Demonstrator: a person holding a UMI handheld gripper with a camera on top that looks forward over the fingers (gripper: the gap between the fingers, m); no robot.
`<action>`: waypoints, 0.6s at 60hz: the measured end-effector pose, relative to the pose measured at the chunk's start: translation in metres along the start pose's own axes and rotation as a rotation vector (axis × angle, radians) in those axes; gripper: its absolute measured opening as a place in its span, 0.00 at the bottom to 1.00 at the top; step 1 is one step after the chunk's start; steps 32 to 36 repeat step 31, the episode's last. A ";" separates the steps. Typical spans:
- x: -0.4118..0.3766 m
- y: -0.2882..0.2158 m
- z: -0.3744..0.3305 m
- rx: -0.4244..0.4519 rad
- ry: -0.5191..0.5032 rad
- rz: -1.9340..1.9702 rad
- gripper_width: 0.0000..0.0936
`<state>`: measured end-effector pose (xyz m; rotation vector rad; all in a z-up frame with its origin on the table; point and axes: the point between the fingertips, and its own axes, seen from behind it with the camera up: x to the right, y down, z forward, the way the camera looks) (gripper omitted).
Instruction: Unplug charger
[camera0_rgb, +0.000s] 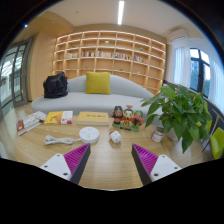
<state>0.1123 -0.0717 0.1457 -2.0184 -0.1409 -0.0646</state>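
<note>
My gripper (111, 162) is open and empty, its two magenta pads (77, 160) wide apart above the wooden table (110, 172). Beyond the fingers a round white disc-like device (89, 133) lies on the table, and a small white plug-like object (115, 137) with an orange end lies just right of it. A white cable (57, 140) lies beyond the left finger. I cannot tell which piece is the charger or what it is plugged into. Nothing stands between the fingers.
Books and papers (60, 118) lie on the table's far left. A leafy green plant (180, 110) stands beyond the right finger, with small figurines (125, 116) beside it. A pale sofa (95, 98) with a yellow cushion and a black bag stands behind the table, before a bookshelf (110, 50).
</note>
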 end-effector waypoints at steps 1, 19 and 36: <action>-0.002 0.001 -0.009 0.005 -0.002 -0.002 0.91; -0.030 0.019 -0.128 0.041 -0.036 0.007 0.91; -0.034 0.021 -0.163 0.073 -0.046 0.002 0.91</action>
